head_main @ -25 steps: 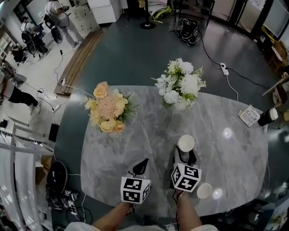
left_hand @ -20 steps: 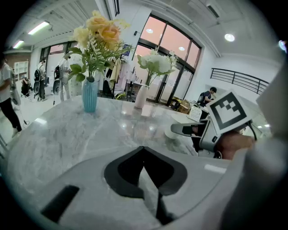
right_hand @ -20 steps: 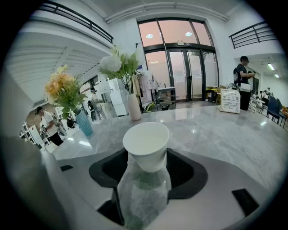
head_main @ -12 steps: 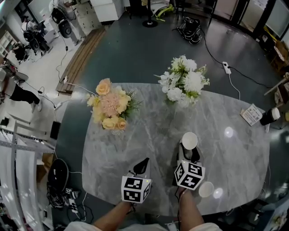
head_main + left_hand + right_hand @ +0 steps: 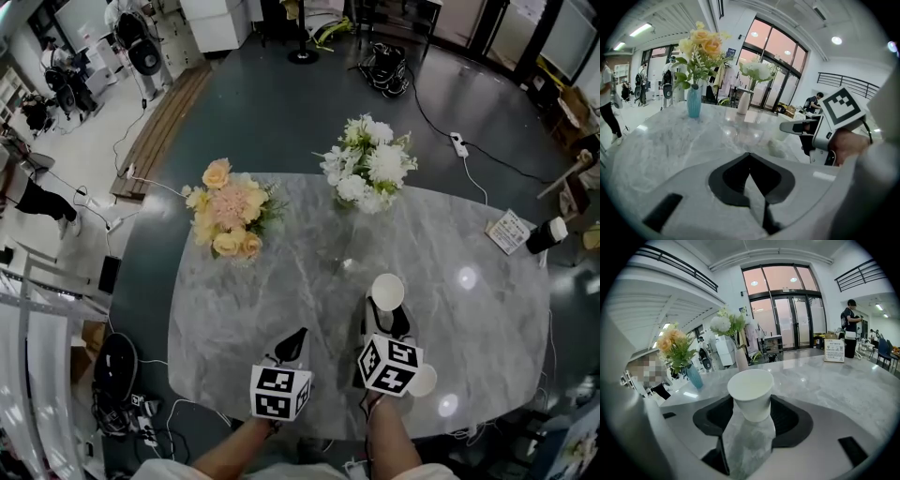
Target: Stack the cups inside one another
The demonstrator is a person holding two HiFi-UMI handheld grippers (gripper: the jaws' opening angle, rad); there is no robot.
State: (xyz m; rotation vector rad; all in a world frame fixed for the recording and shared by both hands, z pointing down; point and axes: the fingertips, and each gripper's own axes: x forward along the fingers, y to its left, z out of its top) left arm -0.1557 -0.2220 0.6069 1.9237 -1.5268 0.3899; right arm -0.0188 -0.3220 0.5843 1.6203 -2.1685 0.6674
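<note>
A white paper cup point(image 5: 386, 292) sits upright between the jaws of my right gripper point(image 5: 385, 306), which is shut on it over the front middle of the marble table point(image 5: 281, 281). In the right gripper view the same cup point(image 5: 751, 398) fills the gap of the right gripper point(image 5: 751, 405), rim up and empty. A second white cup point(image 5: 425, 380) stands on the table just right of the right gripper's marker cube, partly hidden by it. My left gripper point(image 5: 299, 336) hovers to the left, shut and holding nothing. Its jaw tips meet in the left gripper view point(image 5: 749, 155).
A bunch of peach flowers point(image 5: 225, 218) in a teal vase point(image 5: 693, 102) stands at the back left, with white flowers point(image 5: 368, 170) at the back middle. A small card sign point(image 5: 509, 231) and a dark bottle point(image 5: 543, 235) are at the far right edge.
The head view has shifted a little. Both grippers keep nearly the same places, and the right one still holds its cup.
</note>
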